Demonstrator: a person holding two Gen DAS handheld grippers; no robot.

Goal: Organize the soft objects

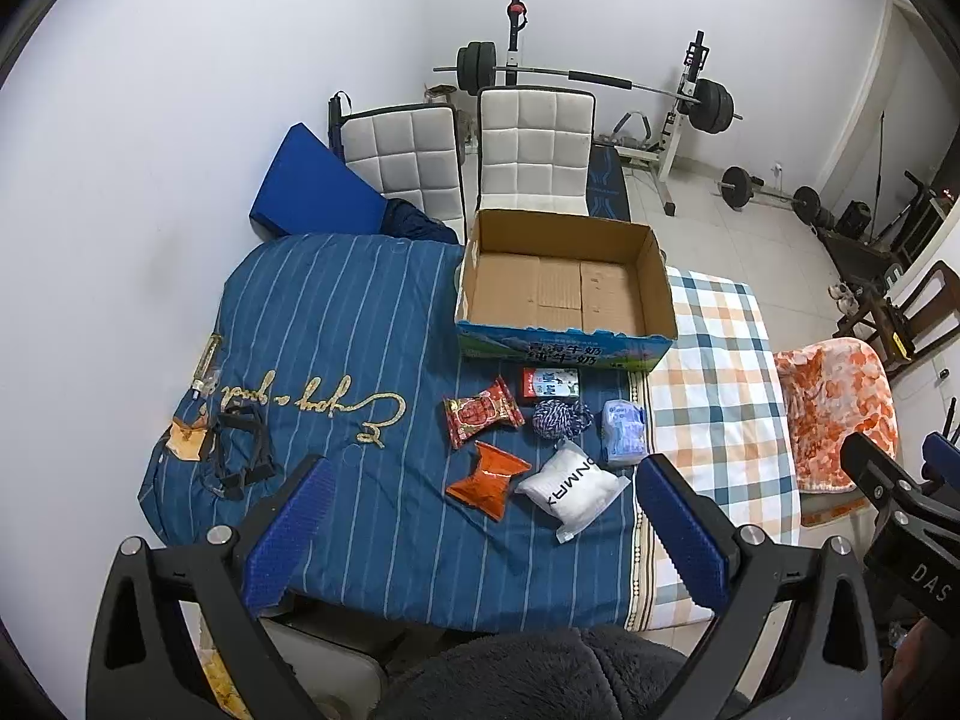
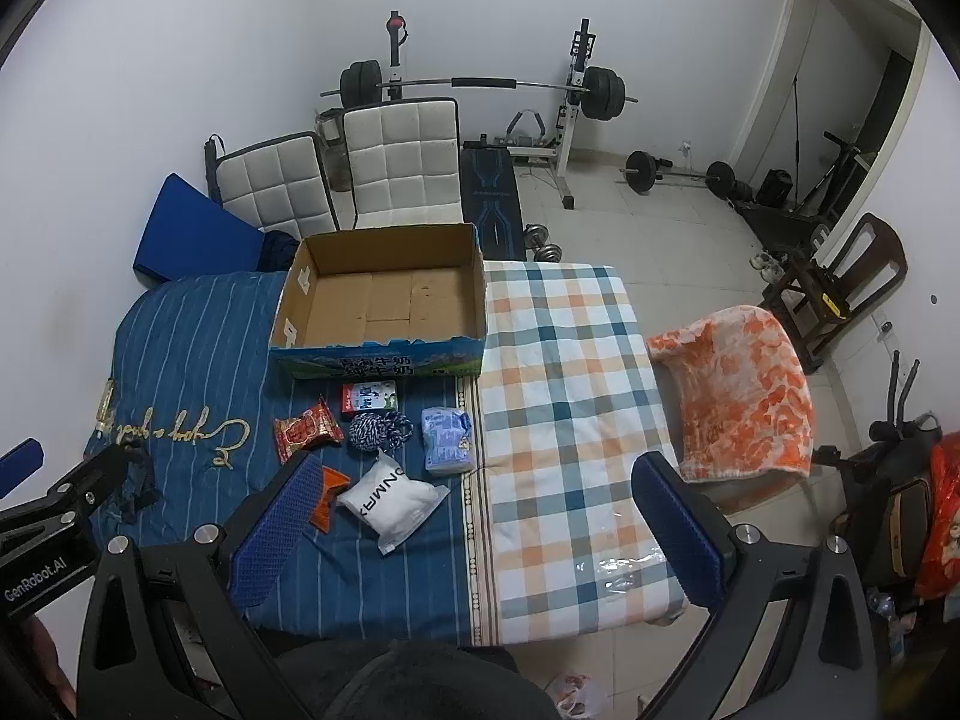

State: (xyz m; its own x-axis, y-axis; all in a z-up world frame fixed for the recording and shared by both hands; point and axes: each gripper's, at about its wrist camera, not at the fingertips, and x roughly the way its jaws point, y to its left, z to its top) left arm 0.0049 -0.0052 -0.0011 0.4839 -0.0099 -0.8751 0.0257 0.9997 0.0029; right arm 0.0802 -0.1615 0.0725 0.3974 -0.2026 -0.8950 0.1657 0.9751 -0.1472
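An empty cardboard box (image 1: 567, 285) (image 2: 384, 300) stands on the bed. In front of it lie a red snack packet (image 1: 482, 412) (image 2: 307, 430), an orange packet (image 1: 489, 479) (image 2: 327, 495), a small milk carton (image 1: 549, 383) (image 2: 369, 397), a blue-white yarn ball (image 1: 558, 418) (image 2: 375, 431), a light blue tissue pack (image 1: 624, 432) (image 2: 445, 441) and a white bagged item (image 1: 570, 487) (image 2: 393, 501). My left gripper (image 1: 480, 531) is open and empty, above the near bed edge. My right gripper (image 2: 480, 528) is open and empty, held over the checked blanket (image 2: 558, 420).
A blue striped quilt (image 1: 336, 360) covers the left of the bed; black straps (image 1: 240, 456) lie on it at the left. An orange floral blanket (image 2: 744, 390) drapes a chair on the right. Two white chairs (image 1: 534, 150) and a barbell rack (image 2: 576, 96) stand behind.
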